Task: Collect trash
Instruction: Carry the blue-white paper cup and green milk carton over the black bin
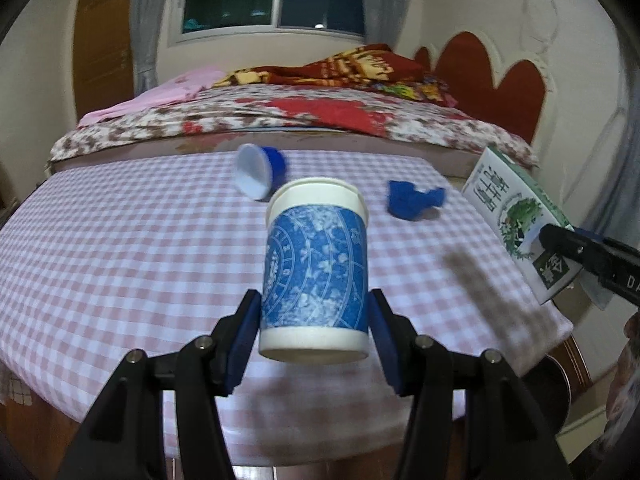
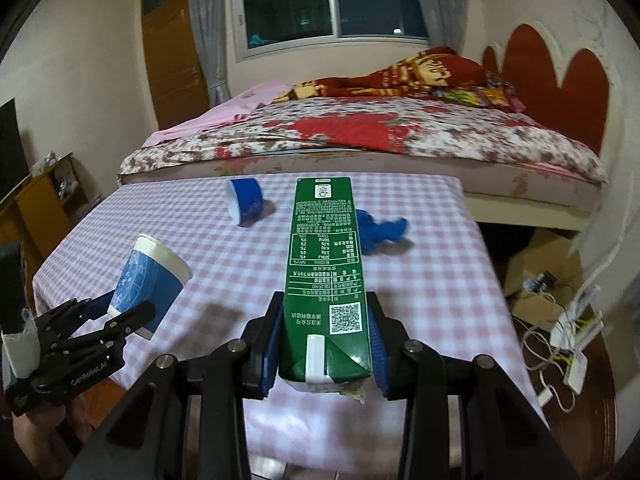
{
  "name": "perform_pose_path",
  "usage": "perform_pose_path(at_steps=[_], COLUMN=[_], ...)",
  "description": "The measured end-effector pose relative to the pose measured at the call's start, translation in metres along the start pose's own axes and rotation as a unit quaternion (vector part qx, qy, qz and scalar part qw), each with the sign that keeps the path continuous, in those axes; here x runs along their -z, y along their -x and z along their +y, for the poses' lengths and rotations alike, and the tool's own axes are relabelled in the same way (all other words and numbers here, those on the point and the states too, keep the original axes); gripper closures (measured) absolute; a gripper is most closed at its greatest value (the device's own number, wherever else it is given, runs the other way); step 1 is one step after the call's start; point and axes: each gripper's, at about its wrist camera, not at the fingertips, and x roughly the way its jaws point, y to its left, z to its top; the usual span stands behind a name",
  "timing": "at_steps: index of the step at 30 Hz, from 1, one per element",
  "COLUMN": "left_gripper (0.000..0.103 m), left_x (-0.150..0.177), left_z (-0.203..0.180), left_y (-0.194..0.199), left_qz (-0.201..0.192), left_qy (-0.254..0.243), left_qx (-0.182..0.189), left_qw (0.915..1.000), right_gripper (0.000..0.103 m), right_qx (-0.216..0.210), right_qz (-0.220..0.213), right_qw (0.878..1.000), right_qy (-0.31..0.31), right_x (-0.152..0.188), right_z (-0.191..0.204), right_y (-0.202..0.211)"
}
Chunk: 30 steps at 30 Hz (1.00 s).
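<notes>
My left gripper (image 1: pixel 314 332) is shut on a blue-and-white paper cup (image 1: pixel 316 268), held above the checked table (image 1: pixel 120 248) with its blue pads on both sides. That cup (image 2: pixel 150 282) and the left gripper (image 2: pixel 128 312) also show at the left of the right wrist view. My right gripper (image 2: pixel 324 344) is shut on a green milk carton (image 2: pixel 326 264), which points away over the table; the carton (image 1: pixel 516 216) appears at the right edge of the left wrist view. A second blue cup (image 1: pixel 260 172) (image 2: pixel 244 202) lies on its side near the table's far edge. A crumpled blue wrapper (image 1: pixel 414 200) (image 2: pixel 380 232) lies to its right.
A bed (image 2: pixel 360 136) with floral covers stands just behind the table. Right of the table, on the floor, sit a cardboard box (image 2: pixel 540 276) and a power strip with cables (image 2: pixel 572 344). A low shelf (image 2: pixel 44 196) stands at the left wall.
</notes>
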Motion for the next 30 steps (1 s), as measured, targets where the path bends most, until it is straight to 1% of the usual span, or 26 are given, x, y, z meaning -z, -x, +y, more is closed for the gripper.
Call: perform_pose_path(at_steps=[9,15,22,30], left_gripper=[0.048,0.048,0.048,0.048], left_x=[0.011,0.017,0.032,0.054], left_z=[-0.058,-0.108,-0.171,-0.24], left_y=[0.004,0.004,0.005,0.007], left_qz=[0.006,0.012,0.024,0.045], left_qy=[-0.037,-0.068,-0.108,-0.153], left_qx=[0.044,0.079,0.128,0.179], left_qw=[0.9983,0.9945,0.9856,0.9708], right_gripper=[0.063,0.063,0.063,0.063], right_qx=[0.04,0.073,0.111,0.151], right_qz=[0.003,0.006,0.012,0.026], right_qw=[0.998,0.995,0.989,0.98], right_qy=[-0.042,-0.069,-0.097,-0.129], right_x=[0.032,0.055,0.082,0.119], right_z=[-0.051,-0.091,-0.132,-0.178], right_y=[0.036,0.059,0.084,0.116])
